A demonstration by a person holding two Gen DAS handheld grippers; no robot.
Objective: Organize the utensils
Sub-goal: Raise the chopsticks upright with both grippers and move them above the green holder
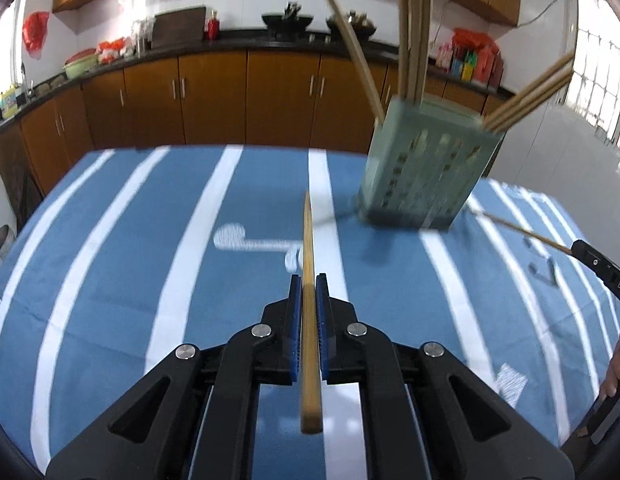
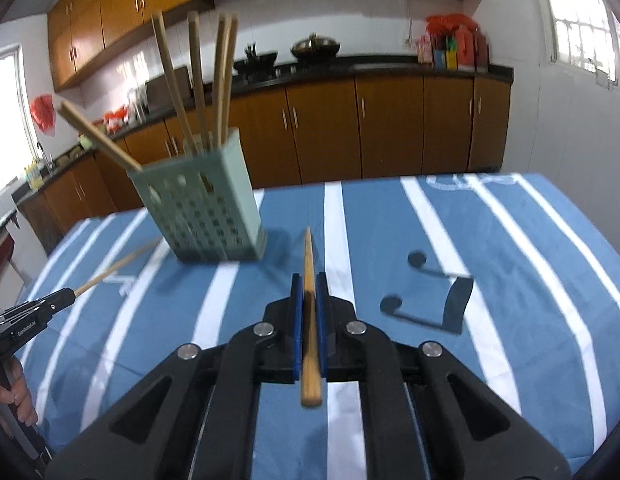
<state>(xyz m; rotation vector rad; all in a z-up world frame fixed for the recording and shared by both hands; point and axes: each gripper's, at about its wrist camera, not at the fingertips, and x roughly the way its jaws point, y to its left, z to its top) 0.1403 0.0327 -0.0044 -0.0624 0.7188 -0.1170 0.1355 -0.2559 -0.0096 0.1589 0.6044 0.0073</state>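
The left gripper (image 1: 308, 285) pinches a slim bamboo chopstick (image 1: 308, 320) between blue pads. The right gripper (image 2: 308, 284) likewise clamps a second bamboo chopstick (image 2: 310, 320). A pale green perforated plastic utensil holder (image 2: 202, 208), bearing several chopsticks, stands on the blue-and-white striped tablecloth (image 2: 509, 280) ahead.

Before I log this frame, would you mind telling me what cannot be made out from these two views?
- Left wrist view: tops of the upright chopsticks in the green holder, cut off by the upper edge.
- Both views: the chopsticks' lower ends inside the holder, hidden by its walls and motion blur.
- Right wrist view: the left claw, only a side glimpse at the frame edge, its finger gap not visible.
- Both views: counter items, too small and blurred.
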